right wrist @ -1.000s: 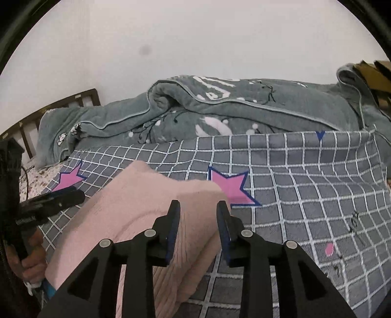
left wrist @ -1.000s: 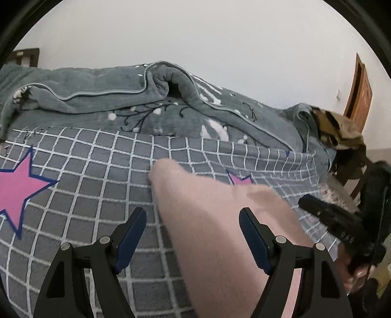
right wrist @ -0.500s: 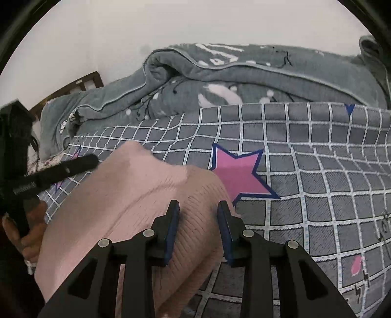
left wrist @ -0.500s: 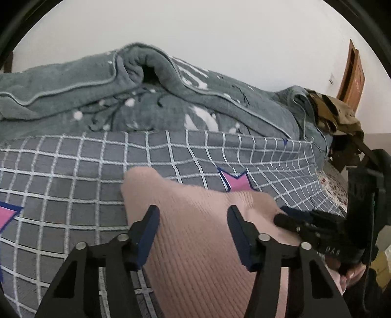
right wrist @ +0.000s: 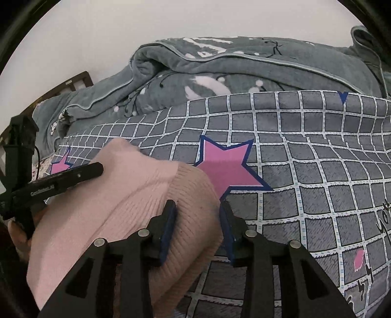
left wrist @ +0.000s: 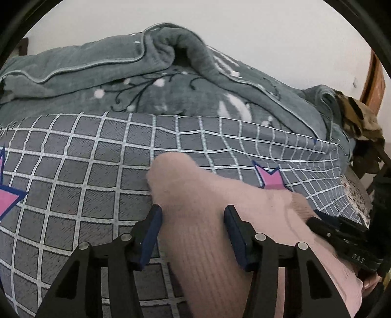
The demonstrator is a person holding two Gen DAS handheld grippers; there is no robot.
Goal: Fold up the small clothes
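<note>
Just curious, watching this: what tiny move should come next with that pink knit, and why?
Probably draw the right tongs back off the pink sweater: their jaws are opening around its ribbed edge, and the fold already lies on the checked bedspread.

Grey checked bedspread [left wrist: 80, 186] with white grid lines and pink stars [right wrist: 227, 168] edged in dark blue, spread across the foreground. Behind it, rumpled grey fleece blanket [left wrist: 171, 80] with pale piping and a white floral print. Plain white wall [right wrist: 146, 22] beyond. Dark wooden headboard [right wrist: 73, 84] at one end; brown wooden door [left wrist: 377, 80] and a tan patterned cloth [left wrist: 359, 119] at the other.
</note>
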